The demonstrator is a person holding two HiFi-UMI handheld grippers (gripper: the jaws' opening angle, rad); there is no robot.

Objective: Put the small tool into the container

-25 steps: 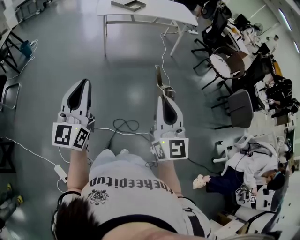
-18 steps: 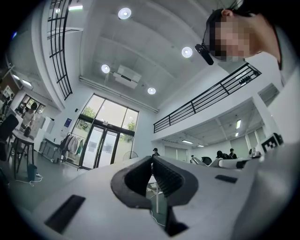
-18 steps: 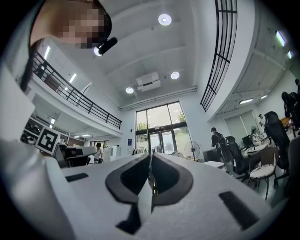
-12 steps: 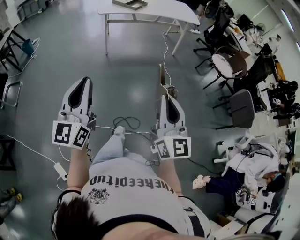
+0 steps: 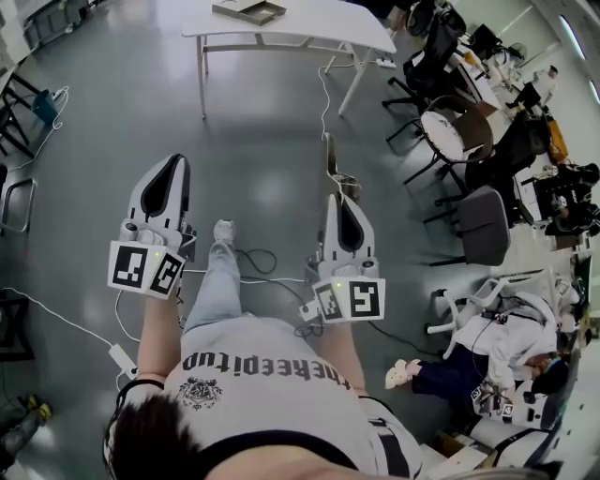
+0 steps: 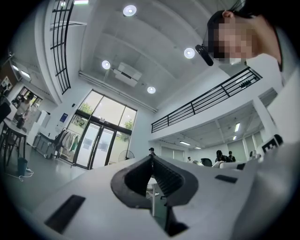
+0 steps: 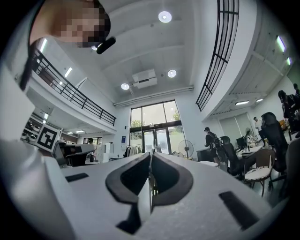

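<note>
Left tongs (image 5: 174, 161): narrow, with the tips meeting and nothing between them. They are held out in front of the person's chest and point ahead over the grey floor (image 5: 112, 112).
Right tongs (image 5: 337, 200): pinched tight on the tool. They sit about level with the left tongs and well apart from them.
Tool (image 5: 329, 156): a thin, flat strip gripped at its near end. It sticks out past the tips of the right tongs, with its far end free above the floor. Its kind cannot be told.
Box (image 5: 248, 11): flat and open, lying on the table well ahead of both tongs, roughly between their two lines.
Table (image 5: 314, 21): white with thin legs, well beyond the tips of both tongs.
Marker cubes: one at the rear of the left tongs (image 5: 142, 270) and one at the rear of the right tongs (image 5: 352, 300).
Shoe (image 5: 223, 231): on the floor between the two tongs, nearer the left tongs.
Cables (image 5: 255, 266): looped on the floor below and between the tongs.
Chairs (image 5: 483, 223): off to the right of the right tongs, well apart from them.
Seated person (image 5: 506, 339): to the right of the right tongs and behind them.
</note>
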